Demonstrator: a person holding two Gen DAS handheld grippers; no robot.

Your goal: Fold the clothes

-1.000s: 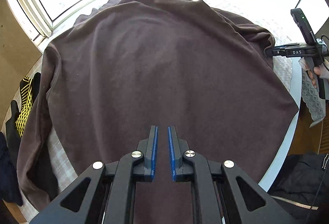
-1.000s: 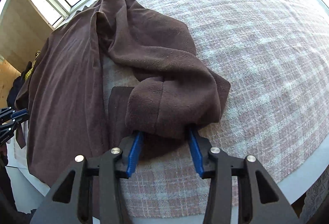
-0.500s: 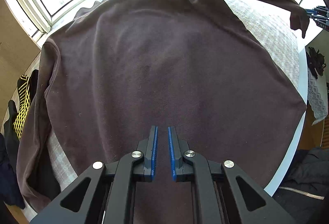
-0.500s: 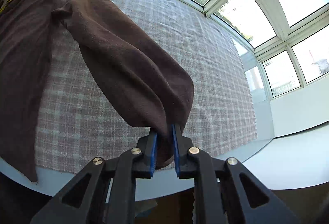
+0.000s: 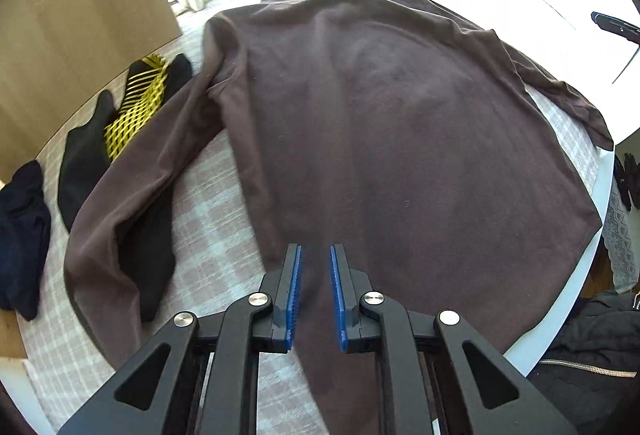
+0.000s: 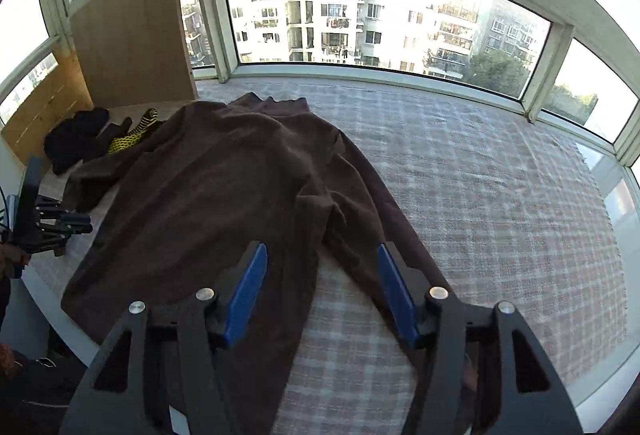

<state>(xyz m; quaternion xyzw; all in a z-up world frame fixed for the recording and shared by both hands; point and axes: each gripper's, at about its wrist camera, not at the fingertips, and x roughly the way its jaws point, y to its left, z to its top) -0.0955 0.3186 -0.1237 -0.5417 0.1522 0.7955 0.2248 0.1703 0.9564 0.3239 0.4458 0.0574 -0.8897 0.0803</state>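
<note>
The brown top (image 5: 400,139) is spread out flat on the checked cloth (image 6: 500,195) that covers the bench, with its back up. A second ago its right sleeve (image 6: 384,219) was bunched up; then it was lifted and pulled out. Now the sleeve is laid out straight beside the body and has been let go. The right tool (image 6: 322,291) is held wide apart above it, with nothing in it. The left tool (image 5: 315,295) is kept over the bottom hem, its blue pads a little apart, and no cloth is seen pinched between them. The left sleeve (image 5: 132,191) is laid out too. So the top looks ready for the first fold. Black and yellow socks (image 5: 120,123) are left beside it.
</note>
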